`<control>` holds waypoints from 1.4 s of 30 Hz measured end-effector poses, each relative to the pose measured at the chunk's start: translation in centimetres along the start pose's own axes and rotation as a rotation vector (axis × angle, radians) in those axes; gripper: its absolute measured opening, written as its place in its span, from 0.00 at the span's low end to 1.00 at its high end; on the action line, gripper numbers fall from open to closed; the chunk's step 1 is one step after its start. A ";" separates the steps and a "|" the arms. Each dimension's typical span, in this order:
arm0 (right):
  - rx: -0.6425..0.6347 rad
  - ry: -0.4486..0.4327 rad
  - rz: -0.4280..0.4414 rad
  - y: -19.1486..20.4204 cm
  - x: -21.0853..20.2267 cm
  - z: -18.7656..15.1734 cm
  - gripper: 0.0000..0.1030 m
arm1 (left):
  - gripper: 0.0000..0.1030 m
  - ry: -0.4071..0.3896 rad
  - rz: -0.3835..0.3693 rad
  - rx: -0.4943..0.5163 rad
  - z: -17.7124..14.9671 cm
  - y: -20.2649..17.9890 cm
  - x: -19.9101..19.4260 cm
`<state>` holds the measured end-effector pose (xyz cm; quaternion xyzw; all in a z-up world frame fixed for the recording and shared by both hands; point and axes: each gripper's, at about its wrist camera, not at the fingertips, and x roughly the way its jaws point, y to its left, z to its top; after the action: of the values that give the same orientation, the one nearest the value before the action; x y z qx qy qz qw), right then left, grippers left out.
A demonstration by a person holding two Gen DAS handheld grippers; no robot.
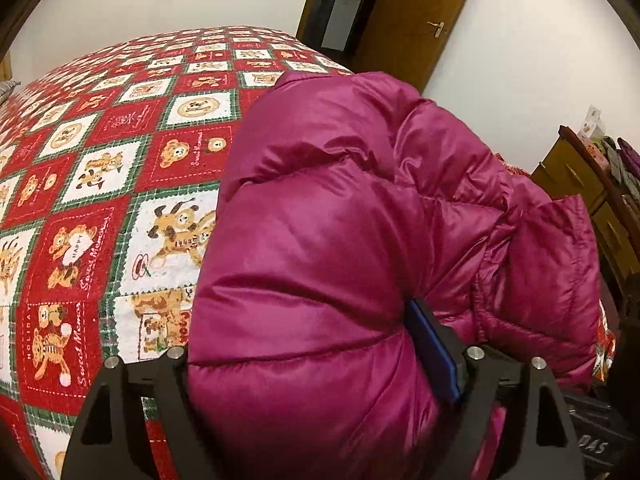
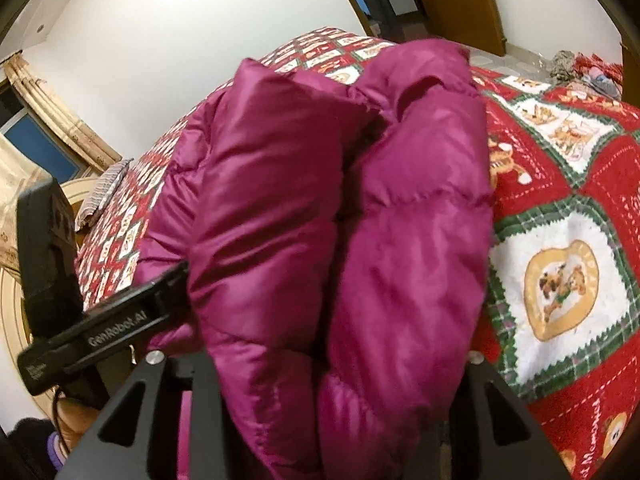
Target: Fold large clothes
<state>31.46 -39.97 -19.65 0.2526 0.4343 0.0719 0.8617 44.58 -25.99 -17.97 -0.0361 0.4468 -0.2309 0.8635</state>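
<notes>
The magenta puffer jacket (image 1: pixel 360 220) lies bunched on the bear-print bedspread (image 1: pixel 100 184). At the jacket's left edge the left gripper (image 1: pixel 320 368) has a thick fold wedged between its fingers; at its right edge the right gripper (image 2: pixel 332 360) pinches doubled layers. That slick, puffy shell could slide free if either side pulls unevenly, and the fold would collapse.

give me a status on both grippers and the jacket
Left gripper shut on magenta quilted puffer jacket. Right gripper shut on it too. Jacket bunched over red teddy-bear patchwork bedspread. Nothing in the way.
</notes>
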 end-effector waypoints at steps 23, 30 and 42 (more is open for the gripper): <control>-0.117 -0.136 -0.398 4.8 -4.3 1.2 0.33 | 0.85 -0.053 0.131 0.101 -0.6 -1.7 -0.7; -0.009 -0.111 -0.372 1.6 -2.8 0.3 0.32 | 0.87 -0.047 0.148 0.100 -0.5 -1.8 -0.4; -0.027 -0.196 -0.379 1.4 -1.7 -0.5 0.33 | 0.90 -0.042 0.184 0.101 -0.4 -1.9 0.1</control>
<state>30.17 -39.15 -17.92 0.1607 0.3872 -0.1105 0.9011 43.63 -27.70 -17.72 0.0440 0.4180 -0.1722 0.8909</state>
